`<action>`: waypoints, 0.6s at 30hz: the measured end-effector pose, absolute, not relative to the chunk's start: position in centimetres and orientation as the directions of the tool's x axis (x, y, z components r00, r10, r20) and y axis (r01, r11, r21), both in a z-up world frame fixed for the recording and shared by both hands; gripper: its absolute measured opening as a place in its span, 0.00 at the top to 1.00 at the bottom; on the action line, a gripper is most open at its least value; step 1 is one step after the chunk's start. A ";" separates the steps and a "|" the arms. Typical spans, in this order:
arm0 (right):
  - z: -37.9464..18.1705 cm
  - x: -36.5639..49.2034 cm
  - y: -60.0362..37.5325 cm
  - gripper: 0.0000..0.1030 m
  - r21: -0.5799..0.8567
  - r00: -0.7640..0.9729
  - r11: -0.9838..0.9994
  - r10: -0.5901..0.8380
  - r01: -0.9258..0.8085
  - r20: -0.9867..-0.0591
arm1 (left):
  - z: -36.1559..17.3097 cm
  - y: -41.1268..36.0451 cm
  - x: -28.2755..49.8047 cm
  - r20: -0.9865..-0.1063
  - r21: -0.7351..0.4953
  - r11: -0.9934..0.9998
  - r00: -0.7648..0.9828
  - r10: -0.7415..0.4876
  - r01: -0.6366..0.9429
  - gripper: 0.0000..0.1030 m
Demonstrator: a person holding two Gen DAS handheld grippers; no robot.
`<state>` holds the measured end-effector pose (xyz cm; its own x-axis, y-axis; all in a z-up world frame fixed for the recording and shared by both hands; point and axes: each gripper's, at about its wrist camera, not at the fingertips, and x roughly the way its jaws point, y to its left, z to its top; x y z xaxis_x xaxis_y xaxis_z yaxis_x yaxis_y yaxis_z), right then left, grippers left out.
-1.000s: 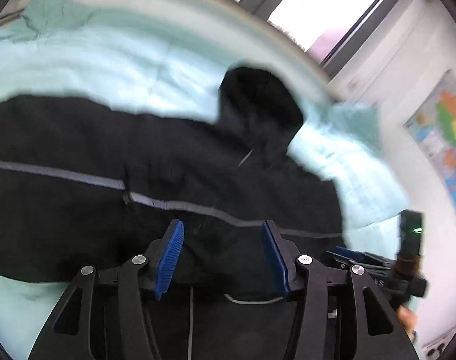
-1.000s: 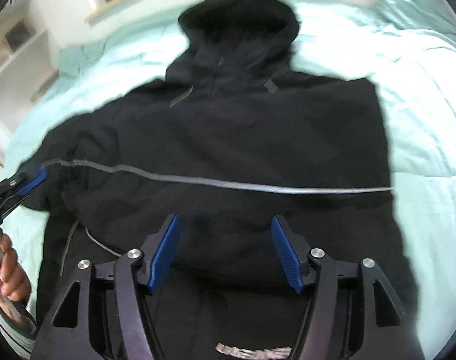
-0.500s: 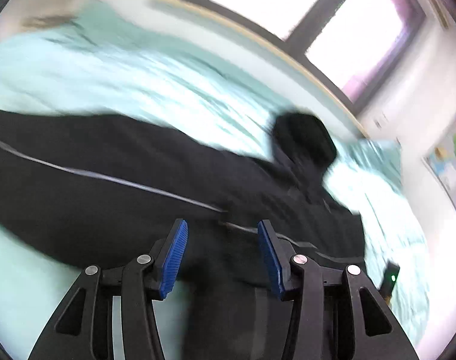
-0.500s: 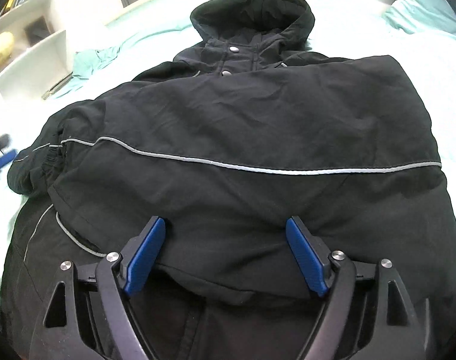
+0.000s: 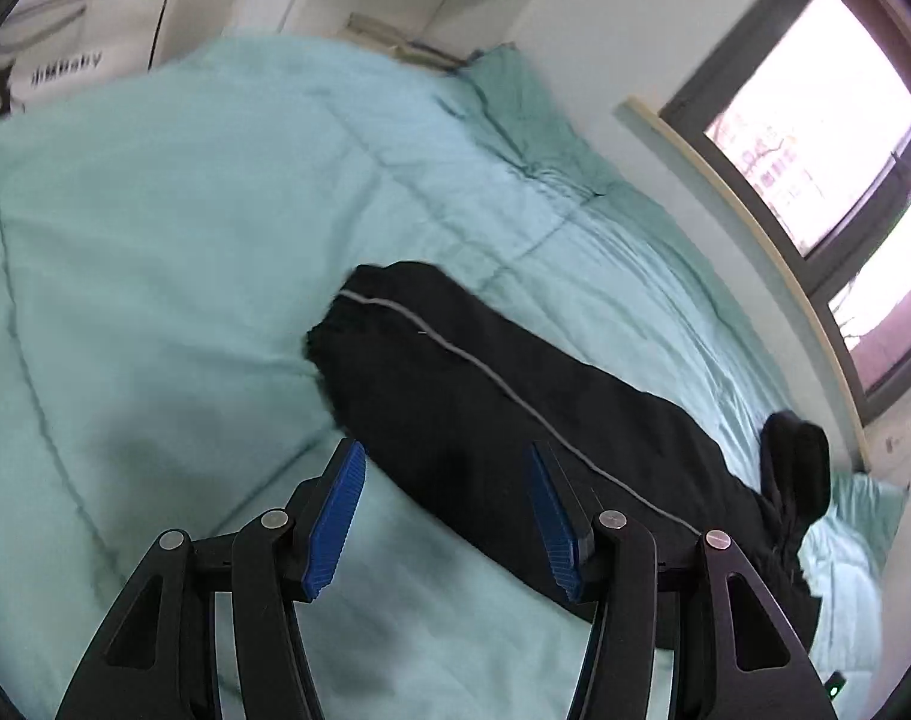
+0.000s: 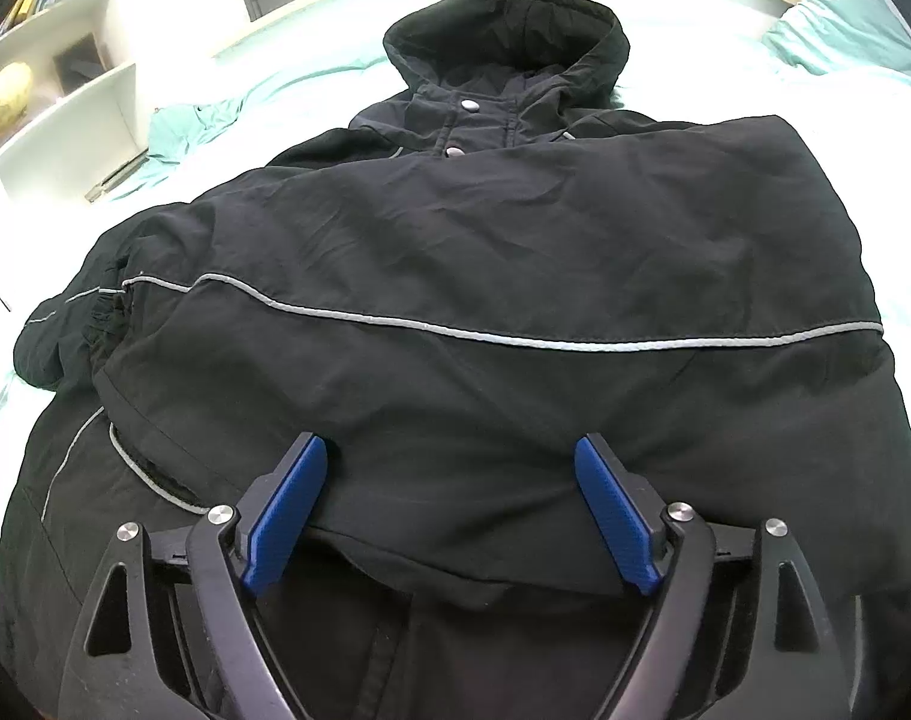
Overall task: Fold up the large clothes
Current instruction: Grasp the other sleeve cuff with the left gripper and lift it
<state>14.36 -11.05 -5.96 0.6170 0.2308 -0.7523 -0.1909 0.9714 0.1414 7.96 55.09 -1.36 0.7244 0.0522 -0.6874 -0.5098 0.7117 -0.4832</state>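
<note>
A black hooded jacket [image 6: 485, 252] with grey piping lies face up on the bed. One sleeve is folded across its chest, its cuff [image 6: 104, 312] at the left. My right gripper [image 6: 449, 510] hovers low over that folded sleeve's near edge, jaws wide, pads not pressing the cloth. In the left wrist view the other sleeve [image 5: 485, 408] stretches out flat over the teal duvet, ending in a cuff [image 5: 335, 336]. My left gripper [image 5: 446, 516] hangs just short of it, jaws opening a little, nothing pinched. The hood [image 5: 797, 462] shows far right.
The teal duvet [image 5: 155, 240] covers the whole bed, with a pillow [image 5: 515, 102] at its far end. A window [image 5: 815, 120] and its sill run along the bed. White shelves [image 6: 53, 96] with a yellowish ball stand at the left.
My left gripper swung away from the jacket's body and out along the spread sleeve toward its cuff. The right gripper's jaws widened and it sank closer to the folded sleeve.
</note>
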 end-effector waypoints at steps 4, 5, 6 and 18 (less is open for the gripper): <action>-6.0 14.3 -11.0 0.16 0.146 0.620 0.971 0.234 -0.190 -0.749 | -3.9 56.4 9.2 -0.686 -0.533 0.656 0.727 0.035 -0.534 0.45; -6.0 14.3 -11.1 0.15 0.148 0.620 0.970 0.237 -0.192 -0.748 | -4.6 56.8 9.5 -0.689 -0.539 0.645 0.724 0.032 -0.542 0.45; -6.0 14.3 -11.1 0.15 0.150 0.620 0.970 0.239 -0.193 -0.747 | -5.2 57.1 9.8 -0.688 -0.549 0.636 0.725 0.023 -0.542 0.45; -6.1 14.5 -11.3 0.13 0.168 0.624 0.965 0.259 -0.202 -0.737 | -5.0 55.7 12.4 -0.651 -0.522 0.677 0.755 0.077 -0.519 0.74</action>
<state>14.52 -11.29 -6.15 0.6243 0.2586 -0.7372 -0.2018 0.9650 0.1676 12.37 55.70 -4.97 0.7553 0.0774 -0.6508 -0.5190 0.6770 -0.5219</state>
